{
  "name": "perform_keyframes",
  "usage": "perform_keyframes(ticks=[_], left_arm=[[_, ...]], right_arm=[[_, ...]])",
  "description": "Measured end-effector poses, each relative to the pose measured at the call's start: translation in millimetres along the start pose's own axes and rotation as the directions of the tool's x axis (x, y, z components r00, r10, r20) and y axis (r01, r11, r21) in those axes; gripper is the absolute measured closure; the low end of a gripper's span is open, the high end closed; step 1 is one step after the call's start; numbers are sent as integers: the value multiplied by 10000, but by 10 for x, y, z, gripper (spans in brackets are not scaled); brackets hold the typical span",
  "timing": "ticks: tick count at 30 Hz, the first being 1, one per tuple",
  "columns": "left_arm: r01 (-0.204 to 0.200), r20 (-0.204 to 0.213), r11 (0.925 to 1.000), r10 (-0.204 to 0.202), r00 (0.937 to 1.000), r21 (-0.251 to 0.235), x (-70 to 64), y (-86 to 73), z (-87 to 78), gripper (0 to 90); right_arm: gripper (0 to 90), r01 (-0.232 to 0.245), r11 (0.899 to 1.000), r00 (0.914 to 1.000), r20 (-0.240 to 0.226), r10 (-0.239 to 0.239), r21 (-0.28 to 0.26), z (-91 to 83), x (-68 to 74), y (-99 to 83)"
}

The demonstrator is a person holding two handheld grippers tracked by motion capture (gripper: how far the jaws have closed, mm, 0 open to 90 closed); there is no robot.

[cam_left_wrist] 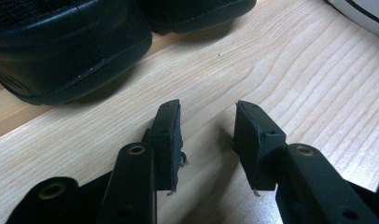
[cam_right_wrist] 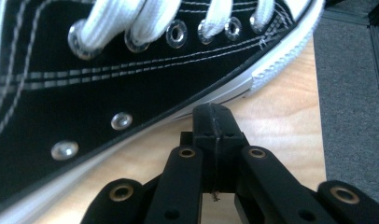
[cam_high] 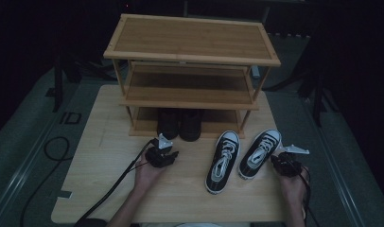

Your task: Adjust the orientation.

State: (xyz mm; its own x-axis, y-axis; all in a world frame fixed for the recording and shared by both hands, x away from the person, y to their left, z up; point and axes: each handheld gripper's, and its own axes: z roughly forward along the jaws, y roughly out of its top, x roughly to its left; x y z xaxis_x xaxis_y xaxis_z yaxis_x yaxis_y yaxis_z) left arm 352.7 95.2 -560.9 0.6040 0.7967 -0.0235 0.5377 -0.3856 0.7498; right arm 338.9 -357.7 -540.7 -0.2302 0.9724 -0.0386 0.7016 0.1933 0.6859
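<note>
Two black-and-white laced sneakers lie on the light wooden table [cam_high: 109, 189]: the left sneaker [cam_high: 222, 161] and the right sneaker [cam_high: 260, 153], toes toward a three-tier bamboo shoe rack [cam_high: 192, 71]. A pair of black shoes [cam_high: 179, 124] stands on the rack's bottom shelf. My left gripper [cam_high: 162, 155] hovers just in front of them, open and empty [cam_left_wrist: 207, 135]; the black shoe heel [cam_left_wrist: 66, 46] is close ahead. My right gripper [cam_high: 283, 163] rests beside the right sneaker's outer side [cam_right_wrist: 108, 88], jaws pressed together on nothing [cam_right_wrist: 215, 121].
The rack's top and middle shelves hold nothing. Cables [cam_high: 53, 146] trail across the grey floor at the left. The table's right edge [cam_right_wrist: 316, 93] lies close to my right gripper, with dark carpet beyond.
</note>
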Motion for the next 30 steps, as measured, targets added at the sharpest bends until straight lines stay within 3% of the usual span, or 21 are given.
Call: perform_keyframes(ticks=[6,19,22,30], left_arm=[[-3,-2,10000,3,10000,-3,0,0,0,618],[-3,-3,10000,3,10000,-1,0,0,0,618],[-3,-1,10000,3,10000,-2,0,0,0,618],[-8,0,10000,8,10000,-9,-2,-1,0,618]], right_arm=[[900,-93,9998,9998,185,90,167,88,-23,114],[900,137,9975,9999,39,-140,687,266,-62,376],[900,182,9970,9998,-70,-178,749,206,-54,397],[857,340,9987,9981,-536,-320,376,-154,70,457]])
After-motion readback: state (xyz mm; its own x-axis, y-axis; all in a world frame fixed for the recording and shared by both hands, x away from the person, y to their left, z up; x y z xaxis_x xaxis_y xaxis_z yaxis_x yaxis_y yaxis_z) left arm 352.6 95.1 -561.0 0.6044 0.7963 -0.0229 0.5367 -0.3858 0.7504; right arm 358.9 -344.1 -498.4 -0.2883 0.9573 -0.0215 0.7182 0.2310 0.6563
